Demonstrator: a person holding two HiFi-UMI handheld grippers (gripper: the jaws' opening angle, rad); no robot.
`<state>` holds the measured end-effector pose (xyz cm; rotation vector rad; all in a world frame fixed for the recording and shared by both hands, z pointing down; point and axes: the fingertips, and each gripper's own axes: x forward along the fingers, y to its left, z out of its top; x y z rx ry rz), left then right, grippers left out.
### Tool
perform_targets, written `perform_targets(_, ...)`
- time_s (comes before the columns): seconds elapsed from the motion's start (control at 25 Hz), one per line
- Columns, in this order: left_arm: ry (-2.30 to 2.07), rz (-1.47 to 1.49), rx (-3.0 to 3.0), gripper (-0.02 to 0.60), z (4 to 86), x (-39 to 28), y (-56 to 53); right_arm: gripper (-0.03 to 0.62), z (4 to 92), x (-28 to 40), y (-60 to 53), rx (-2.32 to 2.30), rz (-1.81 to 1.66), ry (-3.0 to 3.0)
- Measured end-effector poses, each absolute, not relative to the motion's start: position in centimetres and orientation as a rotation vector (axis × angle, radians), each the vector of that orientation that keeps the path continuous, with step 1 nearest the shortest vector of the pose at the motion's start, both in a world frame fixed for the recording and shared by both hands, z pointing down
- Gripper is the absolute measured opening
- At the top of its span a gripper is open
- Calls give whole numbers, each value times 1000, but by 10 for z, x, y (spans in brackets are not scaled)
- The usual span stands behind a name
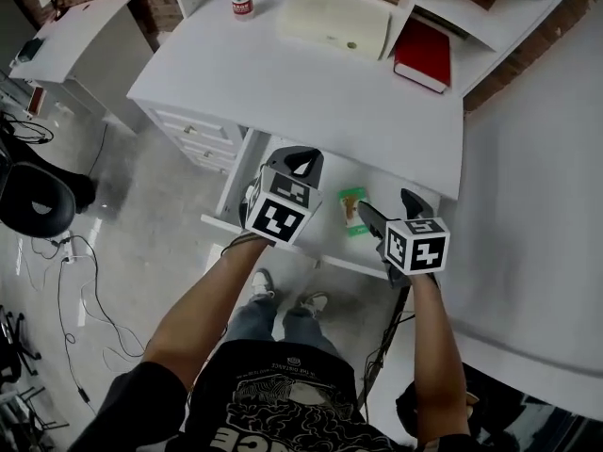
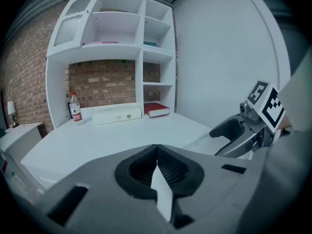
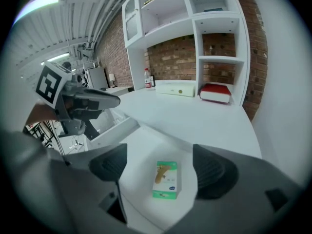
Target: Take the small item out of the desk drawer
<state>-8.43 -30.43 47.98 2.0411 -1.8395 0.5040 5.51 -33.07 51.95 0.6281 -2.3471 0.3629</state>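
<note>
The box [image 3: 166, 180] lies flat on the floor of the open drawer [image 3: 139, 152], clear of its walls, and the step in hand looks to be the reach down for it. The right tongs [image 3: 162, 165] hang above it, spread wide and holding nothing, with the box showing between the two pads. To do this well, I would lower them straight, one pad down each long side, until the tips nearly meet the drawer floor. Then I would close gently across the narrow width, since a hard squeeze could dent thin card and a high grip could let it tip out. After that, lift straight up before drawing back, so it does not catch the table [image 1: 311, 92] edge above the drawer's rear. The box is a small, flat carton, white on its face. It has a green band at the near end and a tan shape printed toward the far end; the lettering is too small to read. The left tongs [image 2: 157, 167] are pressed together on nothing and held off to the side over the drawer's left part, out of the way.
</note>
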Motion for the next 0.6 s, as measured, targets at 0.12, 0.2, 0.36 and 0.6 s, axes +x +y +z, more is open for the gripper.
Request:
perform_targets(0.12, -1821, 502, 2028, 9, 497, -80, -299, 419, 536, 53, -328, 588, 348, -2316)
perform_targets(0.2, -1810, 510, 2019, 9, 510, -76, -295, 419, 551, 53, -327, 554, 343, -2288)
perform_targets(0.36, -1796, 521, 2007, 9, 534, -76, -290, 419, 576, 49, -330, 525, 364, -2257)
perform_targets(0.6, -1789, 521, 1975, 9, 564, -79, -286, 419, 609, 48, -334, 483, 373, -2199)
